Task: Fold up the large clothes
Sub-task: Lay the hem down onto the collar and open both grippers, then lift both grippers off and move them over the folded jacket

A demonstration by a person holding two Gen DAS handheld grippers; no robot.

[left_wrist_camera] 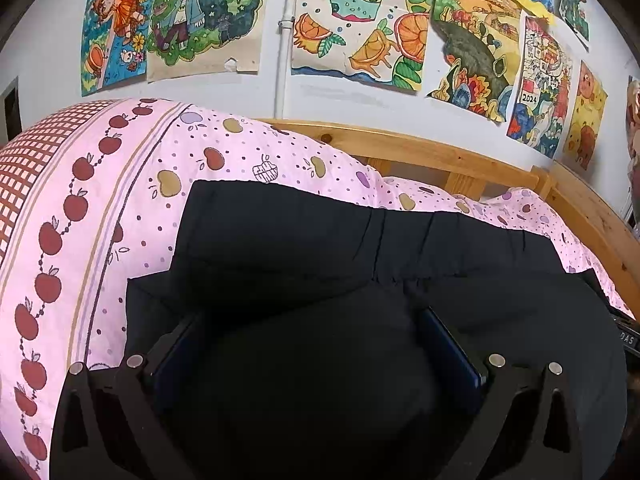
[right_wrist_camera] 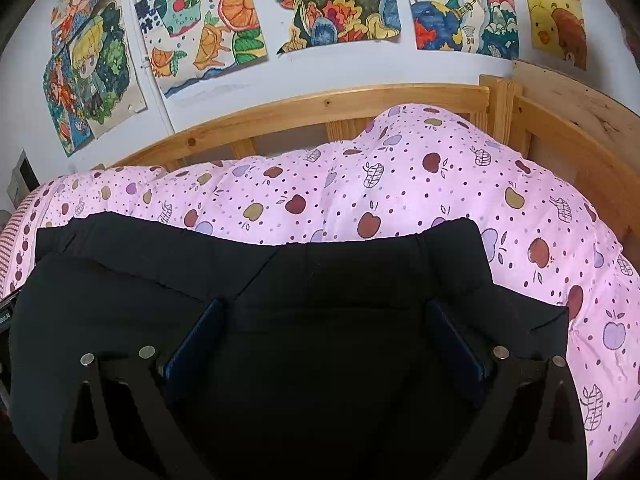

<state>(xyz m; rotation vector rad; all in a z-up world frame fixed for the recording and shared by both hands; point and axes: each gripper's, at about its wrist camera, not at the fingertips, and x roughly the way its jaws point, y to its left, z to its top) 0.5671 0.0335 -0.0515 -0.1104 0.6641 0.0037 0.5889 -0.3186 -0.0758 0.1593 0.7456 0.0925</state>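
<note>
A large black garment (left_wrist_camera: 304,240) lies folded on a pink apple-print quilt (left_wrist_camera: 120,208). In the left wrist view my left gripper (left_wrist_camera: 312,320) is open, its blue-padded fingers (left_wrist_camera: 452,344) wide apart with a bulge of black cloth between them. In the right wrist view the same garment (right_wrist_camera: 280,272) lies with its elastic waistband along the far edge. My right gripper (right_wrist_camera: 324,312) is open over it, fingers (right_wrist_camera: 196,340) spread, cloth lying between them. Neither gripper clamps the cloth.
A wooden bed rail (left_wrist_camera: 440,156) runs behind the quilt (right_wrist_camera: 400,184), with a wooden corner post (right_wrist_camera: 500,104) at the right. Children's drawings (left_wrist_camera: 360,20) cover the white wall. The other gripper's edge (left_wrist_camera: 628,336) shows at the far right.
</note>
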